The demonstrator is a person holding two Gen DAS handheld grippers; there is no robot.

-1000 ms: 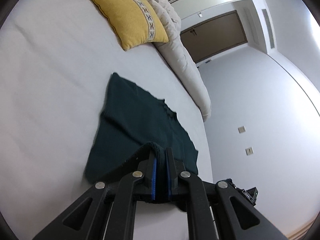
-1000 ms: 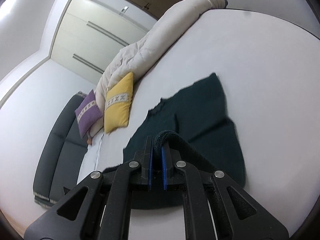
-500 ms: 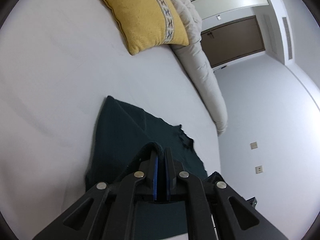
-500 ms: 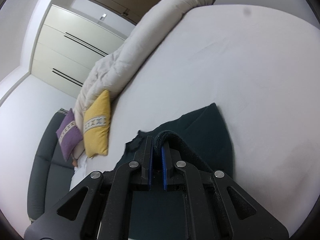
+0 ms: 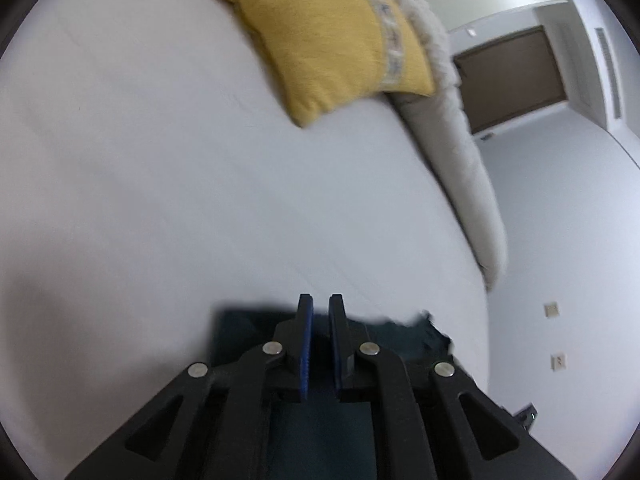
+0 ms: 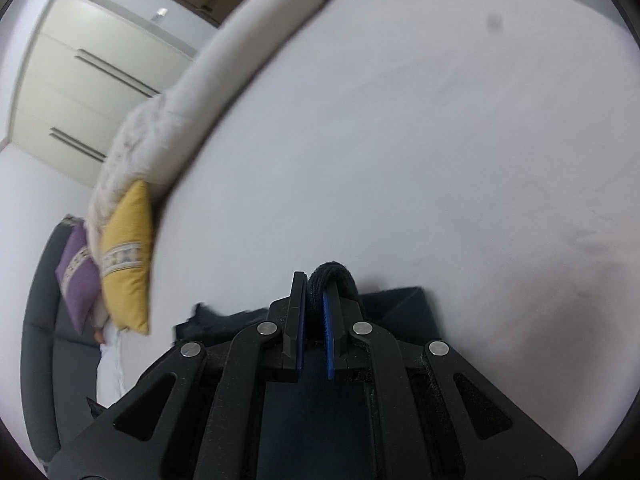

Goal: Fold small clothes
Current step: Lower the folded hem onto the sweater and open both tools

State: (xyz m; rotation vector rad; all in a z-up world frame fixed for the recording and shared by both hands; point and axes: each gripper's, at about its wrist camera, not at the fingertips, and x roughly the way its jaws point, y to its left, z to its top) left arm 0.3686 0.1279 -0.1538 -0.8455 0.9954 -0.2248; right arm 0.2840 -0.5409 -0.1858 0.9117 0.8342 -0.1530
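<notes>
on the bed (image 5: 160, 200), right tool (image 6: 314, 304) pinches dark garment (image 6: 404, 308).

Both wrist views close above bed (image 5: 160, 200), angled down; share yellow pillow (image 6: 128, 256), duvet (image 5: 460, 168).

Both tools carried the dark green garment (image 5: 400, 332) forward across the bed (image 5: 160, 200) toward the yellow pillow (image 5: 328, 36), doubling it over. The left tool (image 5: 320, 312) began opening, its fold of cloth gone from between the pads.
</notes>
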